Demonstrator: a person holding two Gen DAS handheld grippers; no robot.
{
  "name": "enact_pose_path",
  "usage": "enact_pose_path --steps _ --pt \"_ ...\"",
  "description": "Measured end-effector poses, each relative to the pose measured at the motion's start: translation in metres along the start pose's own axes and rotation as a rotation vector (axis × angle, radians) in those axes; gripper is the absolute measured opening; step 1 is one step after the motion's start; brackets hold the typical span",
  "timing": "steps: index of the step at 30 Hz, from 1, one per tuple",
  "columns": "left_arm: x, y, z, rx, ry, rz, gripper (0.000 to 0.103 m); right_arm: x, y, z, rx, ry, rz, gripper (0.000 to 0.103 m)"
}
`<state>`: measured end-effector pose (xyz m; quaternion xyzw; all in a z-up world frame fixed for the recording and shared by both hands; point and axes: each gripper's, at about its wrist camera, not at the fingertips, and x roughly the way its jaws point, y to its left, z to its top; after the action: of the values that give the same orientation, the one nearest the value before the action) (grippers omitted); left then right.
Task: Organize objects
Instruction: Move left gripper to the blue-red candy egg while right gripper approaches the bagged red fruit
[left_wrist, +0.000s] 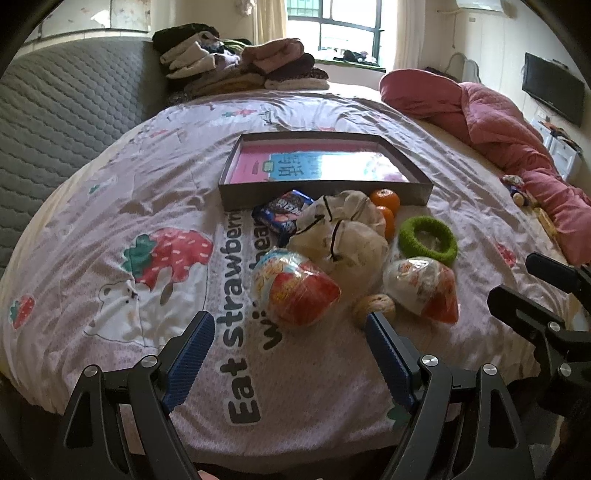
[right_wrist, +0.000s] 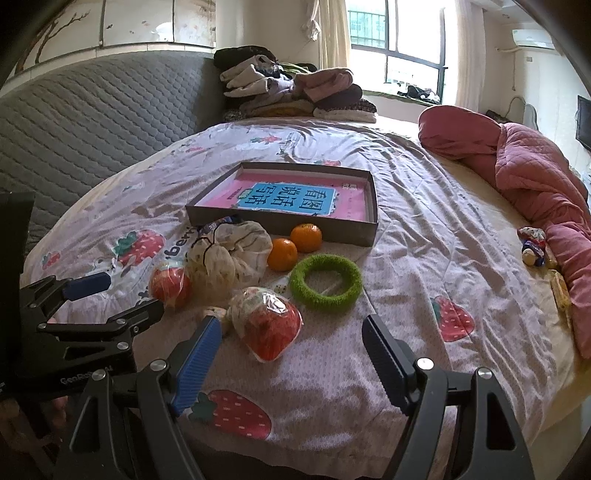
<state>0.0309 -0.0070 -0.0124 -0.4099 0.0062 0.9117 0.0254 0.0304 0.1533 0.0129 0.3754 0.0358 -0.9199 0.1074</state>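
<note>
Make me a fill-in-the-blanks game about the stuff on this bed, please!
1. The fuzzy ring lying on the bedsheet is ___ in colour.
2. The number of oranges beside the grey box is ___.
3. The only thing lying inside the grey box is a pink and blue ___.
4. Both the left tongs and the right tongs are ___, holding nothing.

Missing words: green; two; book; open

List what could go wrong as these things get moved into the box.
1. The two oranges lie loose on the soft, creased bedsheet and could roll if nudged.
2. The snack bags look slippery and crinkled; open hand-held gripper fingers may lose them.
3. The walnut is crowded between bags.
</note>
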Motion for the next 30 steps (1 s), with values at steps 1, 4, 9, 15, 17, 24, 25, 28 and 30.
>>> enact_pose_path --steps 1,4,9,15,17,24,25,28,30 --pt "0.0 0.001 -0.001 0.0 0.003 0.0 0.084 0.0 0.0 -0.001 -0.001 0.003 0.0 0.078" --pt "0.002 0.002 -0.004 0.001 0.015 0.0 0.084 0.002 0.0 -0.005 -0.003 0.013 0.001 0.078" --pt "0.005 0.003 -0.007 0.001 0.025 0.001 0.084 0.005 -0.001 -0.009 -0.009 0.028 0.001 0.078" --pt "0.008 0.004 -0.01 0.007 0.033 0.005 0.084 0.013 -0.001 -0.014 -0.015 0.051 -0.001 0.078" --pt "0.01 0.005 -0.01 0.003 0.035 0.004 0.084 0.015 -0.001 -0.015 -0.017 0.055 -0.002 0.078" --pt "0.017 0.011 -0.009 -0.011 0.037 0.006 0.084 0.021 0.001 -0.015 -0.032 0.052 0.0 0.078" --pt "0.019 0.012 -0.009 -0.013 0.037 0.004 0.084 0.022 0.002 -0.015 -0.036 0.051 0.0 0.078" --pt "0.024 0.014 -0.009 -0.016 0.042 0.0 0.084 0.026 0.004 -0.014 -0.05 0.052 -0.001 0.078" --pt "0.03 0.015 -0.008 -0.015 0.046 0.003 0.084 0.03 0.005 -0.014 -0.055 0.056 -0.004 0.078"
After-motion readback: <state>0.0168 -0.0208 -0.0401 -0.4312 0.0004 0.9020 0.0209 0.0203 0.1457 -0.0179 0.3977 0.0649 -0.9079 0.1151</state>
